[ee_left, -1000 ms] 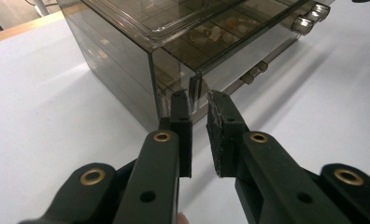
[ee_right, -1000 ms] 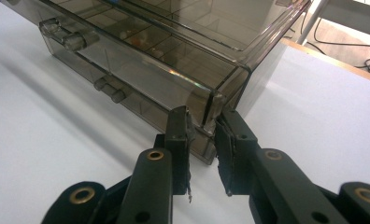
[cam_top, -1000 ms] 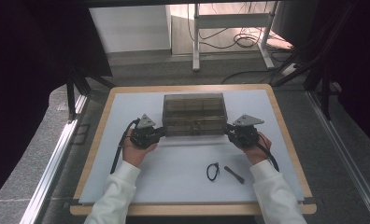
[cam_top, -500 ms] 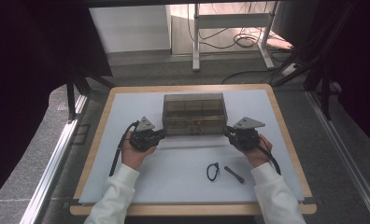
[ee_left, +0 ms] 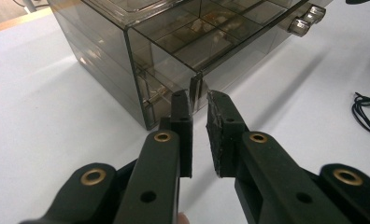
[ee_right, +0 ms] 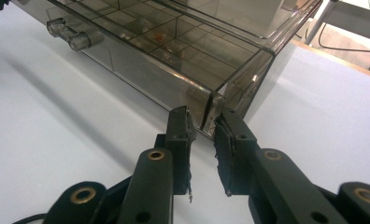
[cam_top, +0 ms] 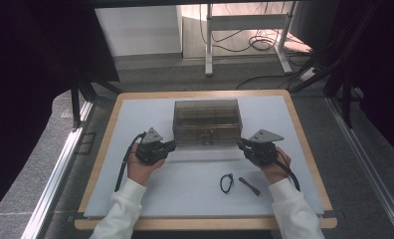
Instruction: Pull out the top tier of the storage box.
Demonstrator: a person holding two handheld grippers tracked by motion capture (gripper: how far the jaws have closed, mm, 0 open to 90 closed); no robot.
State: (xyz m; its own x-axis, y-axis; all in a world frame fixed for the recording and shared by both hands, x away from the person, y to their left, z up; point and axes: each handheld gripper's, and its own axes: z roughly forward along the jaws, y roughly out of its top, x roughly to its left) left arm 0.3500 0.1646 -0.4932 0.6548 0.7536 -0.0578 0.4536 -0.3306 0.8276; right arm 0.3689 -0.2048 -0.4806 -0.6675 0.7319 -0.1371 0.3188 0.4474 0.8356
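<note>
1. A smoky, see-through plastic drawer box [cam_top: 207, 122] sits toward the far middle of the white table mat [cam_top: 135, 199], with a person's two hands at its near corners.

2. The left gripper [cam_top: 171, 145] meets the box's near-left corner. In the left gripper view its jaws stand nearly closed, the thin front panel edge of the drawer [ee_left: 195, 88] caught between the pads.

3. The right gripper [cam_top: 241, 145] mirrors it at the near-right corner. In the right gripper view the narrow gap between its jaws takes in the drawer's front edge [ee_right: 213, 109], and the pads appear to pinch it.

4. Two clear round knobs [ee_left: 307, 21] stand out from the drawer front, between the two grippers.

5. A small black looped cord [cam_top: 227, 182] and a short dark stick [cam_top: 248, 185] lie on the mat nearer the person than the box, toward its right side.

6. Risk, as I judge it: the grips are thin and on slick plastic. An uneven pull could skew and jam the drawer, slip a pad off, or drag the light box toward the cord and stick.
</note>
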